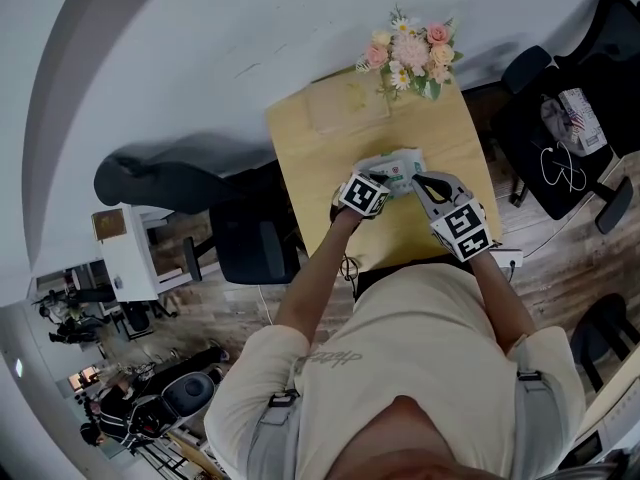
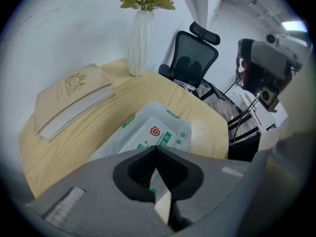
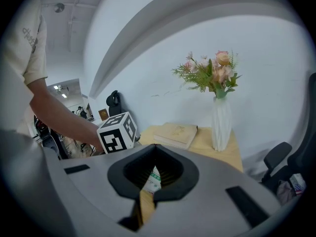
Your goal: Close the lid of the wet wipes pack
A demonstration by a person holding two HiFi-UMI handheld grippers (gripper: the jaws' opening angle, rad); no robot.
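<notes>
flanking the wet wipes pack point(image 2: 148, 127), left gripper point(image 2: 157, 148) and right gripper point(image 3: 154, 147) both have jaws together.

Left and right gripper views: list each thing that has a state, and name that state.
wet wipes pack: lying flat, flap seems down.
book: closed, lying flat.
vase: upright.
left gripper: jaws together, at the pack.
right gripper: jaws together, at the pack.

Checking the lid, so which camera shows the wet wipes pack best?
The left gripper view: the wet wipes pack lies large and close, its printed top visible. The head view shows it small and distant. The right gripper view shows only a sliver between its jaws.
</notes>
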